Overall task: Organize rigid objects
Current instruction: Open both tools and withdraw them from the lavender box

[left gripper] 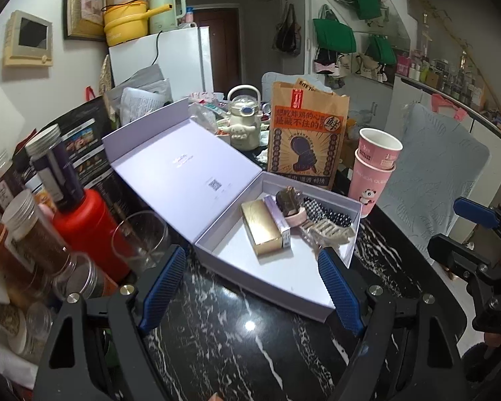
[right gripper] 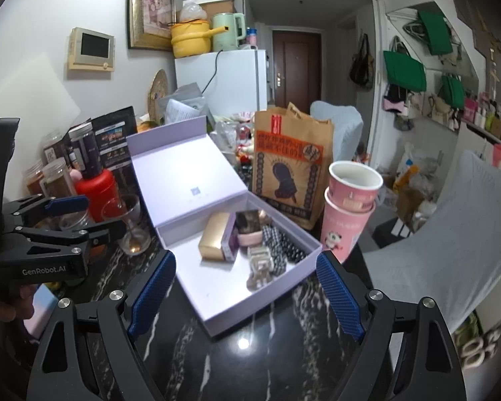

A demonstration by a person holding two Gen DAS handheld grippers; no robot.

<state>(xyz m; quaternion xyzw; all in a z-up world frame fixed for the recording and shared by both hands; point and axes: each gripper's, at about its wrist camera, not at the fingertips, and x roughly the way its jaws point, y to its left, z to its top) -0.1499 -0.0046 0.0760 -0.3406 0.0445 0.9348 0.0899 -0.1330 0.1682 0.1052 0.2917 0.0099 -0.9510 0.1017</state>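
An open lilac box [left gripper: 284, 277] lies on the black marble table [left gripper: 233, 351], its lid [left gripper: 183, 167] folded back to the left. In its far part lie a gold box [left gripper: 262, 230], a small purple box [left gripper: 279, 220], a dark lump on a pink round case [left gripper: 289, 204], a black-and-white beaded band [left gripper: 327, 214] and a pale hair clip [left gripper: 330, 232]. My left gripper [left gripper: 250, 257] stands open just in front of the box, nothing between its pads. My right gripper [right gripper: 246, 260] is open too, before the same box [right gripper: 210, 287], with the clip [right gripper: 260, 264] nearest it.
Two stacked pink paper cups [left gripper: 374, 167] and a brown paper bag [left gripper: 307, 133] stand behind the box. A drinking glass [left gripper: 140, 240], a red bottle [left gripper: 90, 224] and several spice jars [left gripper: 26, 234] crowd the left. A covered chair [left gripper: 434, 173] is at the right.
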